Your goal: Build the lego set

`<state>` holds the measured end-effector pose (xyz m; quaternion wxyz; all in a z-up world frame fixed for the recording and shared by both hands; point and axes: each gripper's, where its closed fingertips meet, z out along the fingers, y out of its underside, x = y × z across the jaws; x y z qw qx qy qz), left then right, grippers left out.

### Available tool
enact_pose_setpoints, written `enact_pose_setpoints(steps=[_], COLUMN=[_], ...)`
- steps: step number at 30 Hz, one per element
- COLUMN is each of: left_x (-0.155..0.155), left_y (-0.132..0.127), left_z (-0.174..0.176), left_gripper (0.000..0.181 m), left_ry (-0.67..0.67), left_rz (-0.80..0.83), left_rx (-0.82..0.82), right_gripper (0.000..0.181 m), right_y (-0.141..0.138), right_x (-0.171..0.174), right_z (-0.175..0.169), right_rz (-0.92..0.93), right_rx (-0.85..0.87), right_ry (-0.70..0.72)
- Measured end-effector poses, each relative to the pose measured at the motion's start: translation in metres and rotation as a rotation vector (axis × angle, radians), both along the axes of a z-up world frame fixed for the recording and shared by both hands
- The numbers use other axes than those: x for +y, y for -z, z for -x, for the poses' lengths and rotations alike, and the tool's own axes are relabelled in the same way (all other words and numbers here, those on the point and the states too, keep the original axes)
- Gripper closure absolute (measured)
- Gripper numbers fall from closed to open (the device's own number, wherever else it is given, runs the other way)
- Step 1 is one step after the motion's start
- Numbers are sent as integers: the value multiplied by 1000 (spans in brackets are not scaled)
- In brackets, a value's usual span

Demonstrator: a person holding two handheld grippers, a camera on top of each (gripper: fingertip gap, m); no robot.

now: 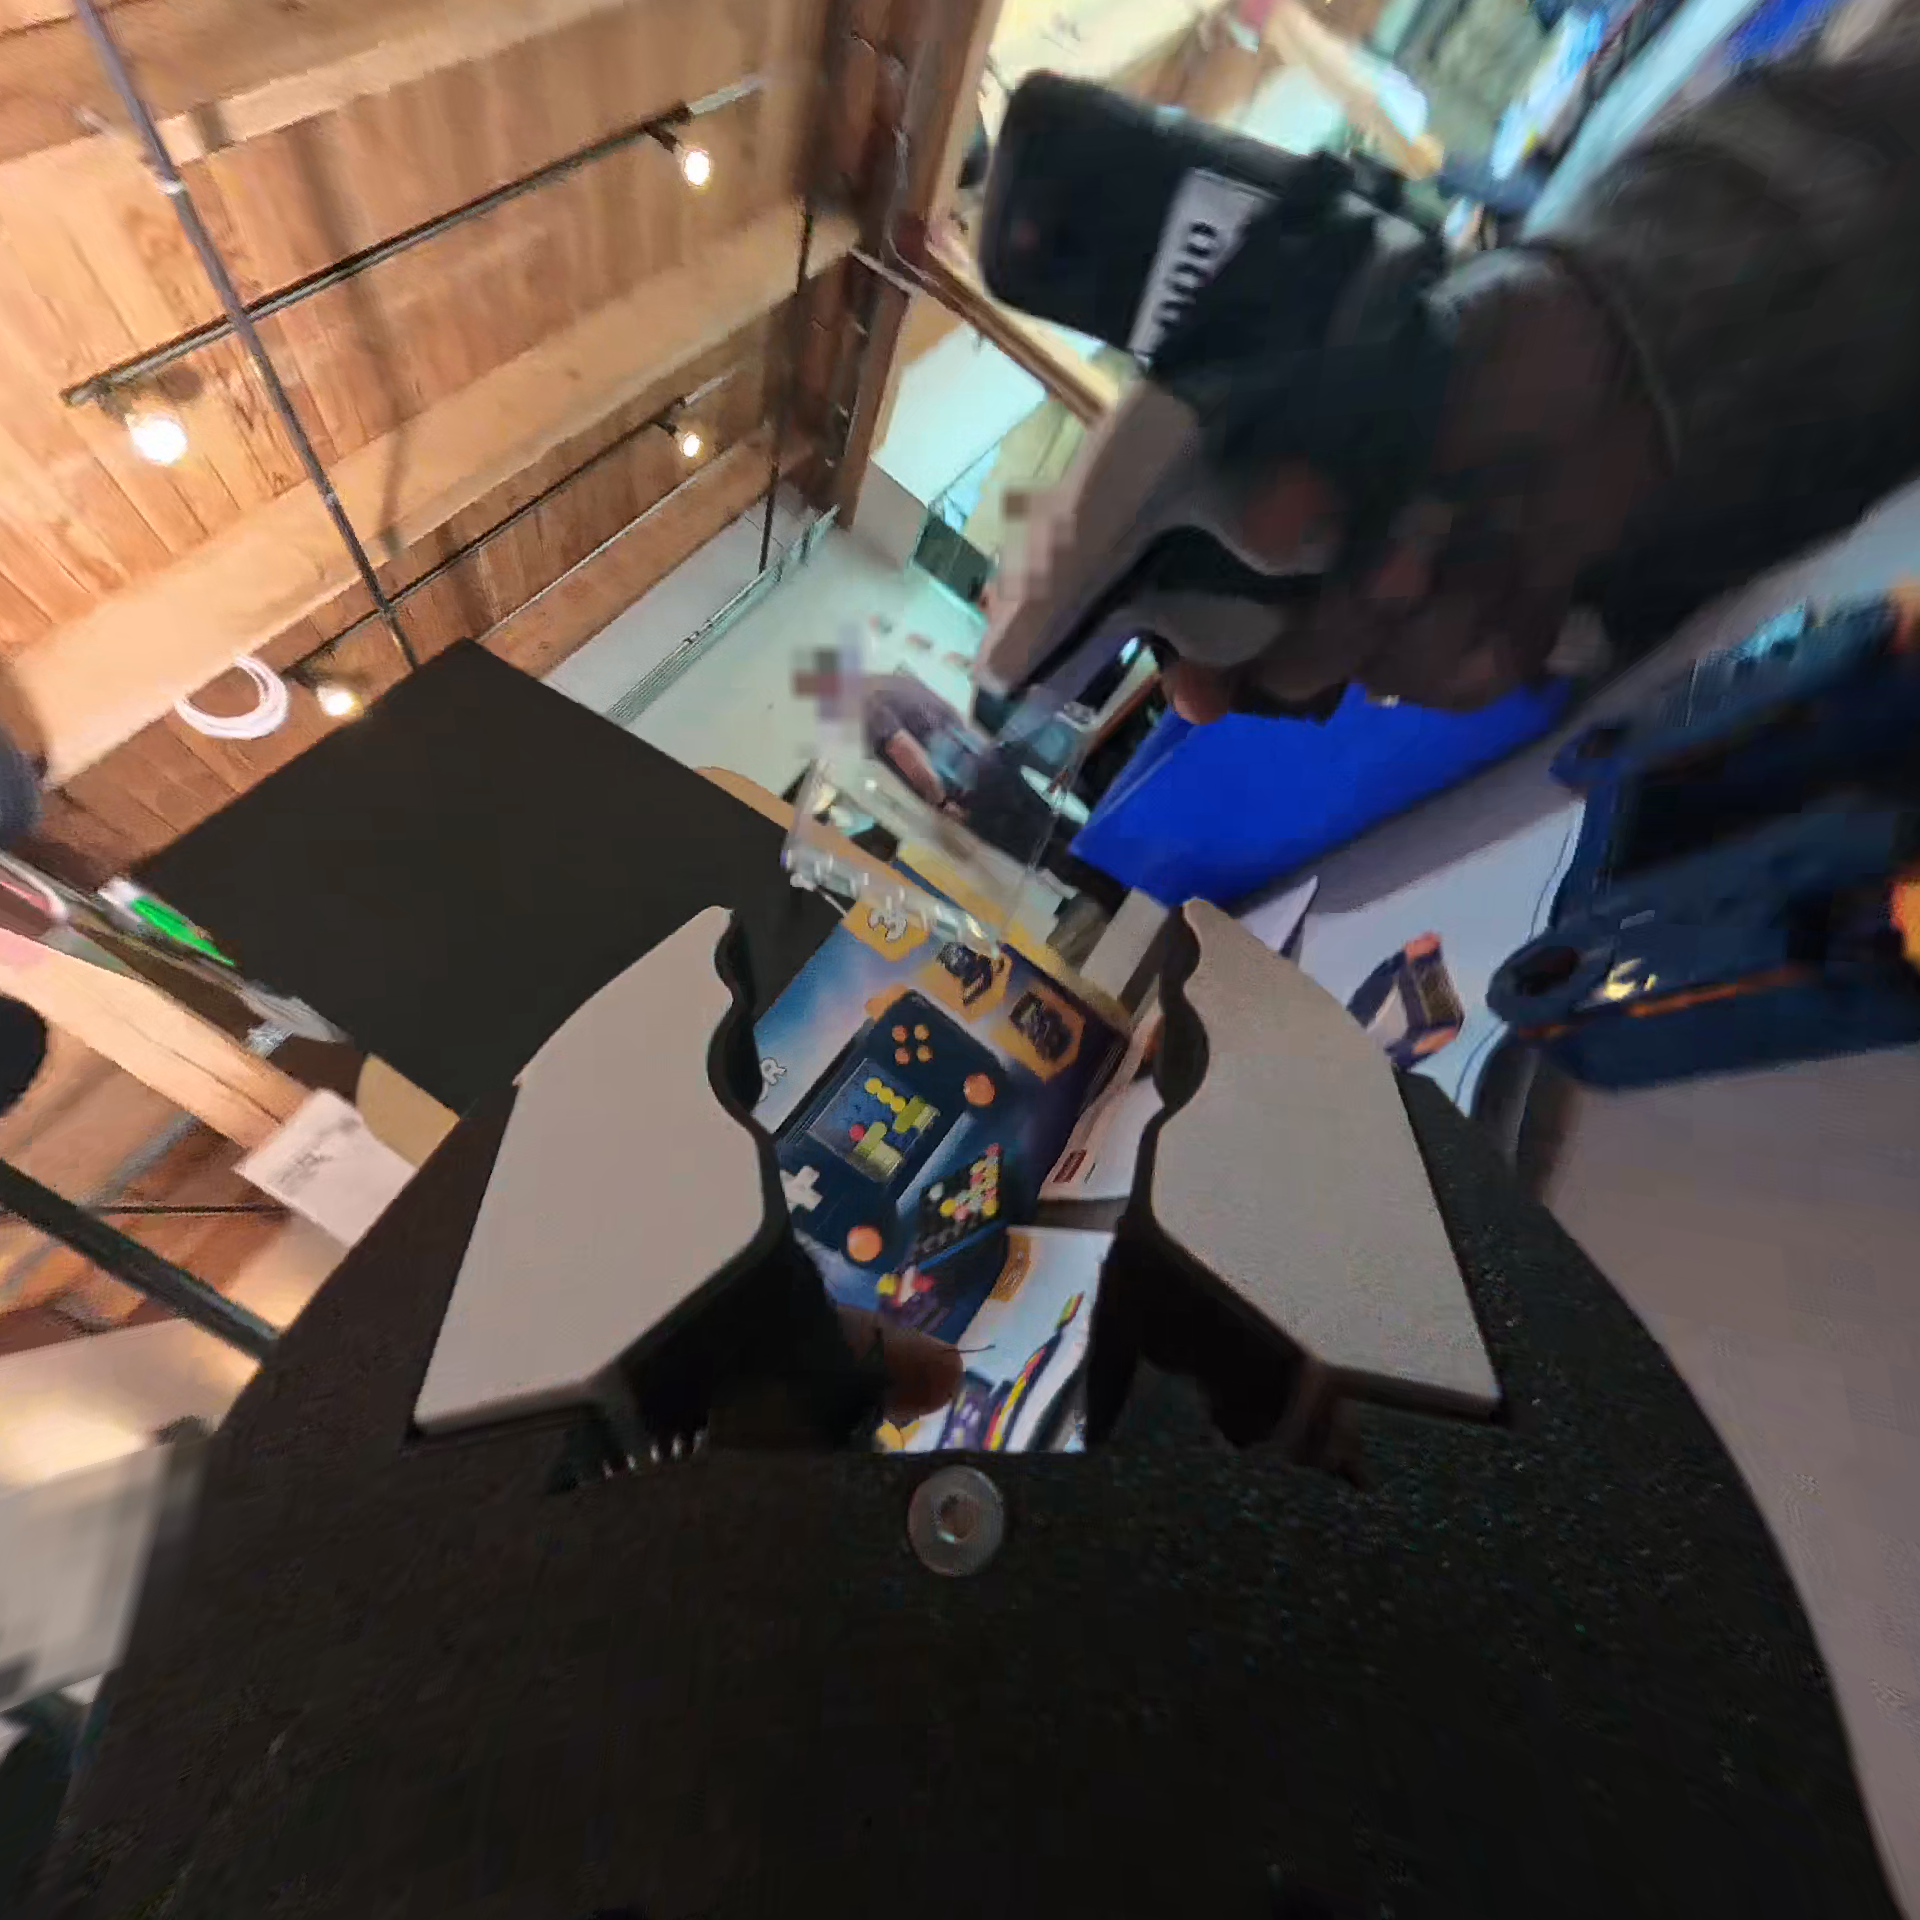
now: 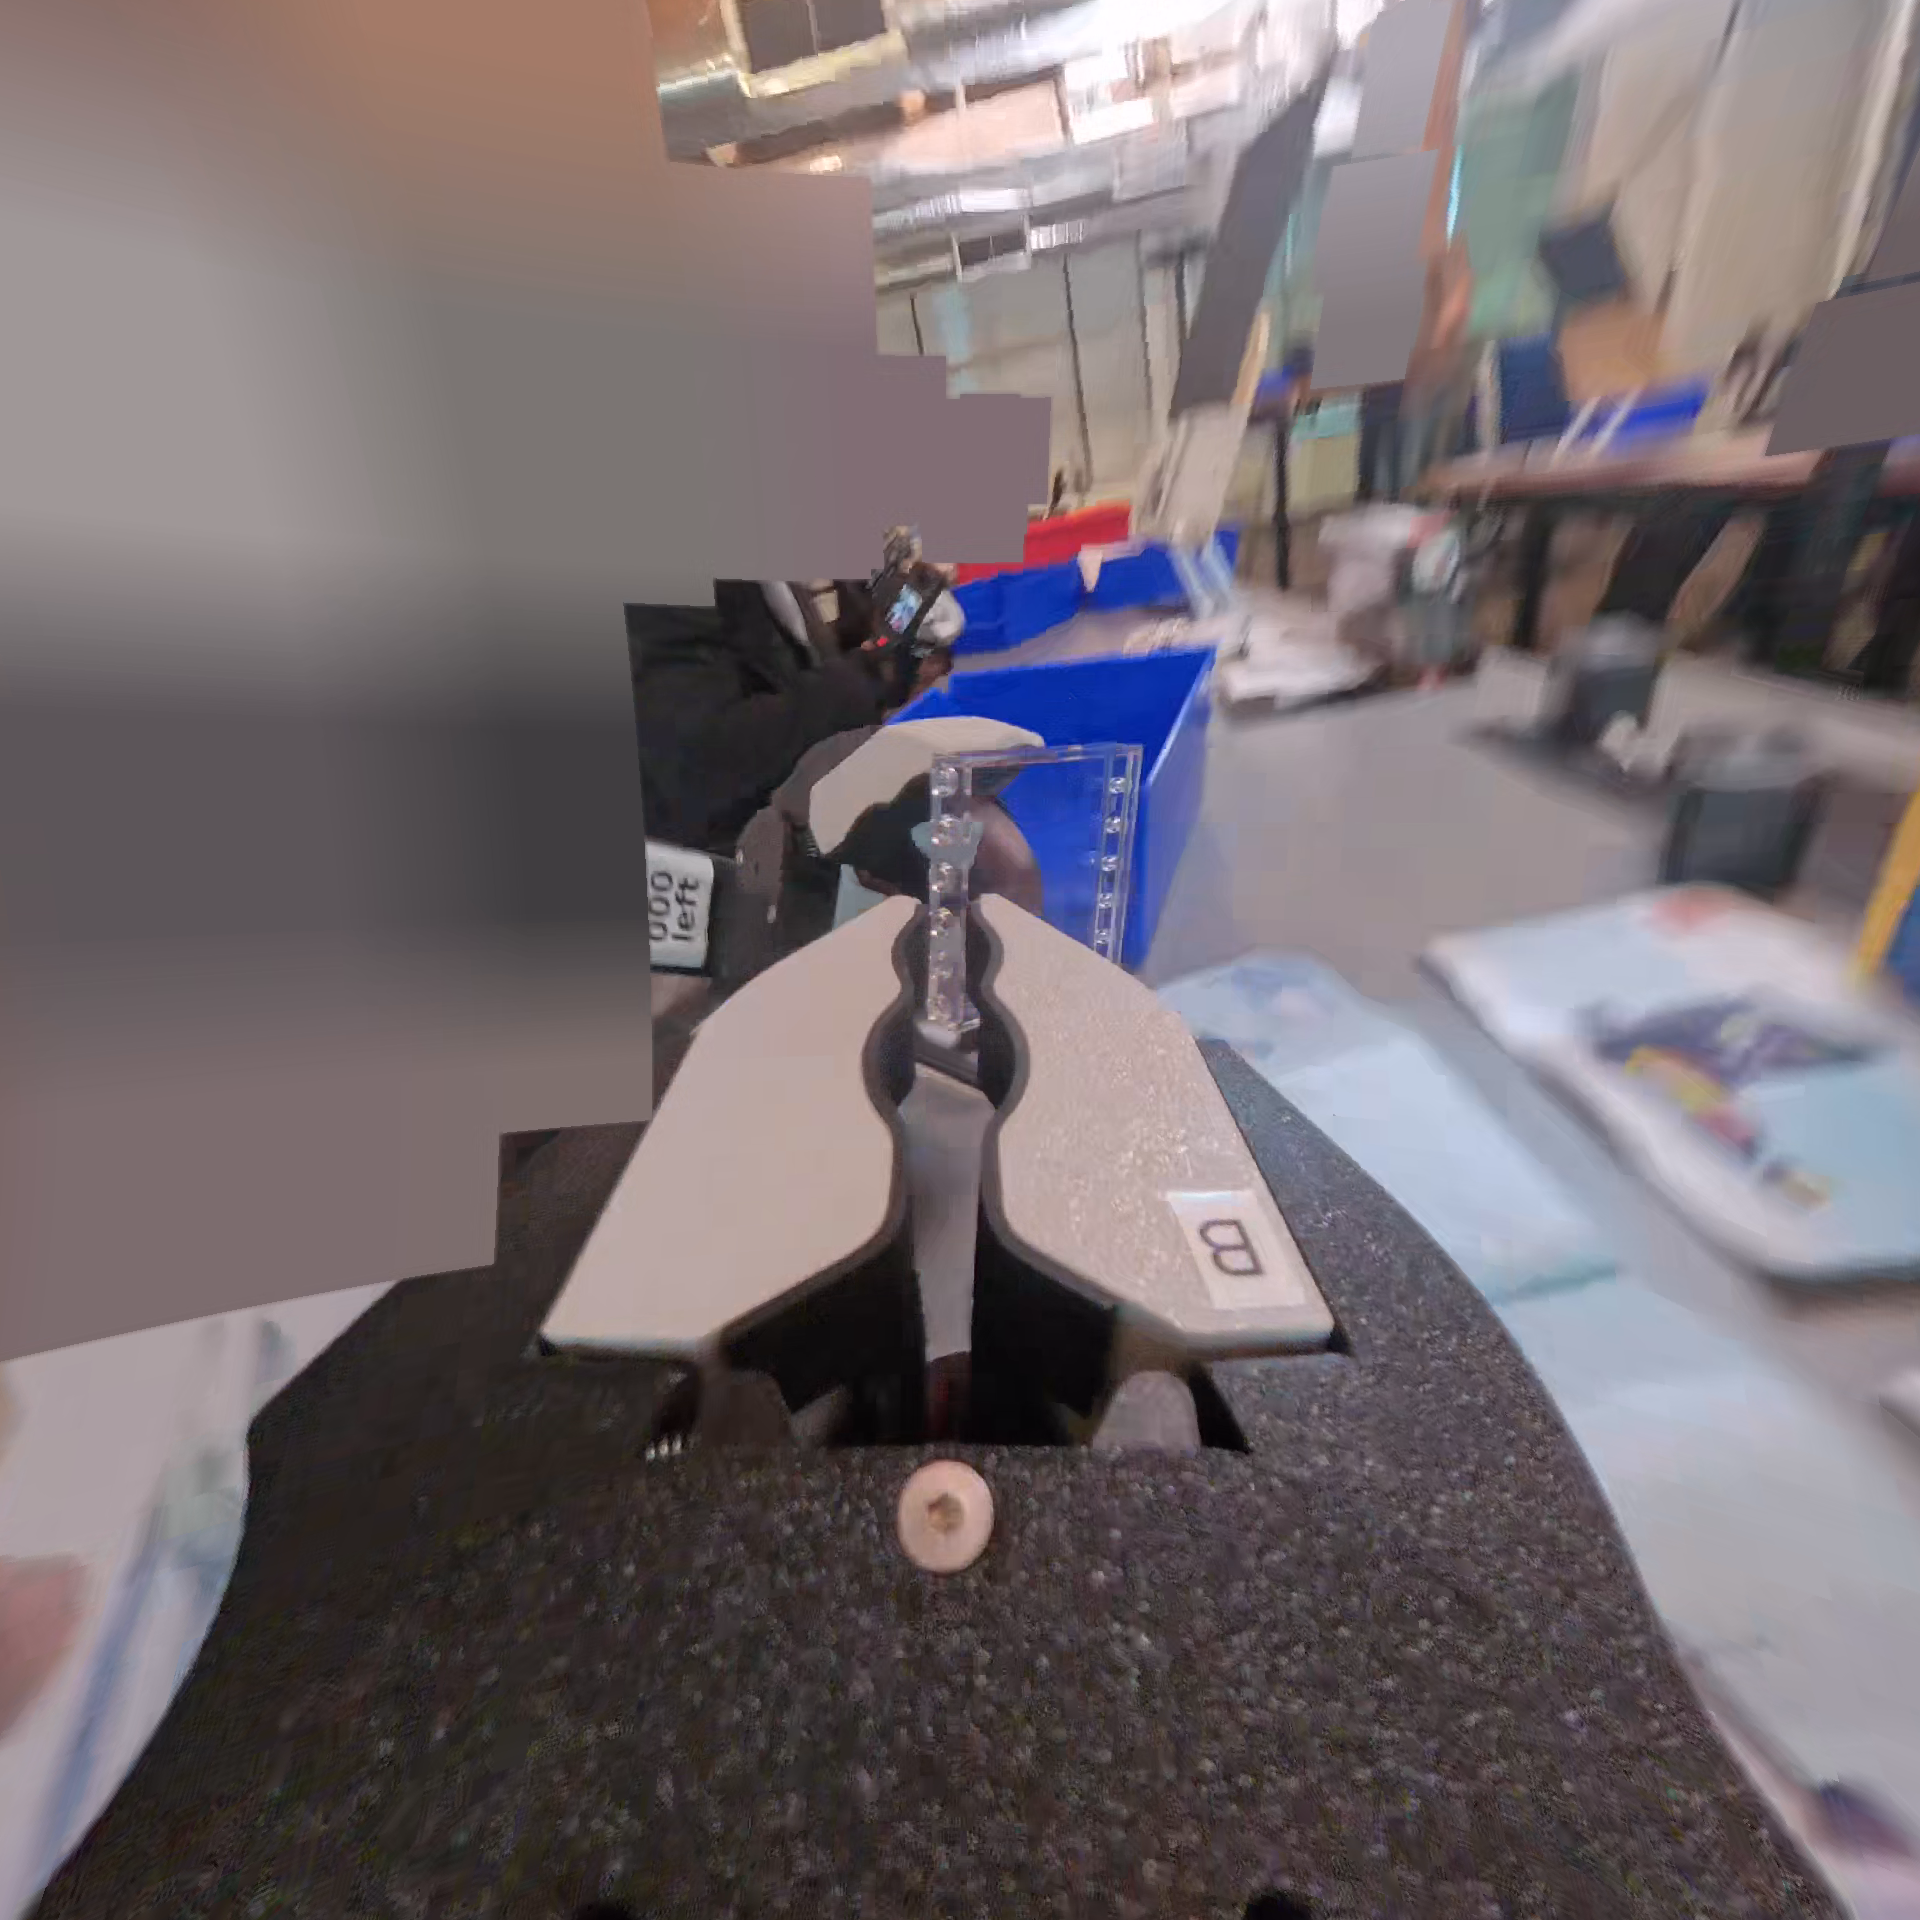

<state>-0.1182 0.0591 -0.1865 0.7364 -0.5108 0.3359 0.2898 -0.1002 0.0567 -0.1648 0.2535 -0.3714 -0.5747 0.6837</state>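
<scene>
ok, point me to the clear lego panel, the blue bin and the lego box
clear lego panel (image 2: 951, 914), right wrist view, on its studded edge strip between the fingers
blue bin (image 2: 1081, 717), right wrist view, on its inner back wall
lego box (image 1: 914, 1101), left wrist view, on its printed front face

A workshop or warehouse — timber ceiling (image 1: 416, 260), blue storage bins (image 2: 1091, 748), loaded shelving (image 2: 1610, 436).

Clear studded panel (image 2: 951, 914) upright in tongs (image 2: 948, 940)
</scene>
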Motion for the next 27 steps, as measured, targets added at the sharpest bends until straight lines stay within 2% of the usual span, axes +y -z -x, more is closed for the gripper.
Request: enact_pose_setpoints(steps=[2,5,10,13,24,26,27], left_x=[11,19,21,25,31,31,31], left_y=[13,28,25,32,30,26,23], left_z=[-8,-9,-6,-7,-1,-4,-4], left_gripper=[108,110,113,119,124,124,124], left_ry=[-59,-143,-148,-165,-166,-125,-96], left_rz=[31,79,105,162,240,253,265], left_rx=[112,258,240,296,146,36,-51], right_gripper=[176,175,175,176,175,173,165], right_y=[15,27,42,49,45,37,30], right_x=[1,-5,-12,-12,-11,-10,-9], right_z=[3,2,3,5,5,5,6], right_rz=[111,189,175,177,187,168,147], right_rx=[-155,-267,-343,-374,-350,-263,-202], right_ry=[-59,-144,-183,-187,-198,-193,-175])
